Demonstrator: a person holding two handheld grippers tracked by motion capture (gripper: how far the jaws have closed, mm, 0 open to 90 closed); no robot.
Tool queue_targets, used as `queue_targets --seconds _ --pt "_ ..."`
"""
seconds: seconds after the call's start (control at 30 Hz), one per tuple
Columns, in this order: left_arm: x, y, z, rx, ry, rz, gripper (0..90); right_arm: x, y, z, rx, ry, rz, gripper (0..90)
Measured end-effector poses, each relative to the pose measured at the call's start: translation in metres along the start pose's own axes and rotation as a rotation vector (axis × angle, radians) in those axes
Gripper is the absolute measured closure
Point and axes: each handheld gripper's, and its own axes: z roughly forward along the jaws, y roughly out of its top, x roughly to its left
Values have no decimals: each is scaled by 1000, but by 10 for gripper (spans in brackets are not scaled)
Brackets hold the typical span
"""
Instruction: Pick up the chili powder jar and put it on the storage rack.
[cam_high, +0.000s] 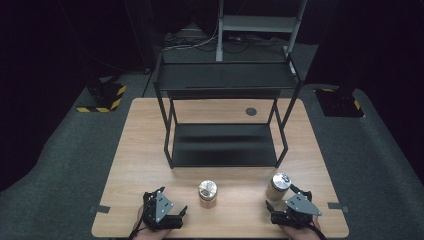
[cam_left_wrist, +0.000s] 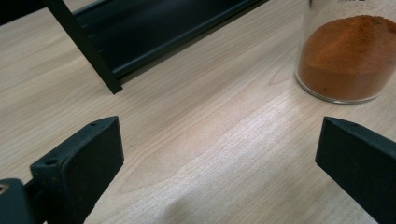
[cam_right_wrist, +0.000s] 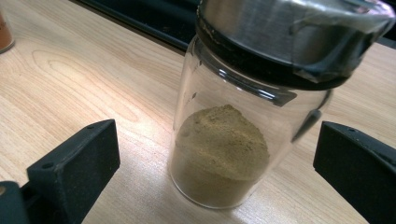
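In the left gripper view the orange jar (cam_left_wrist: 348, 51) is cut off at the top and right; its lid is out of frame.

Two hands enter from the near edge in the high view, each holding a set of tongs low and pointed forward. The left tongs (cam_high: 172, 204) stand with jaws spread wide, nothing between them. The right tongs (cam_high: 285, 196) are likewise fully parted, their black pads (cam_right_wrist: 74, 163) pressing on nothing.
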Motion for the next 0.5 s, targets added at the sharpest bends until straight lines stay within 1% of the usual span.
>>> queue_targets --seconds 0.1,0.17,0.4,0.5 --pt "3 2 1 11 -10 -10 13 -2 -3 -1 -14 3 13 0" --pt "4 2 1 11 -10 -20 13 -3 -2 -1 -12 7 16 0" --pt "2 2 2 10 -5 -3 13 -2 -3 -1 -18 6 6 1" --pt "1 2 1 9 -1 -3 12 -3 -2 -1 -13 15 7 3"
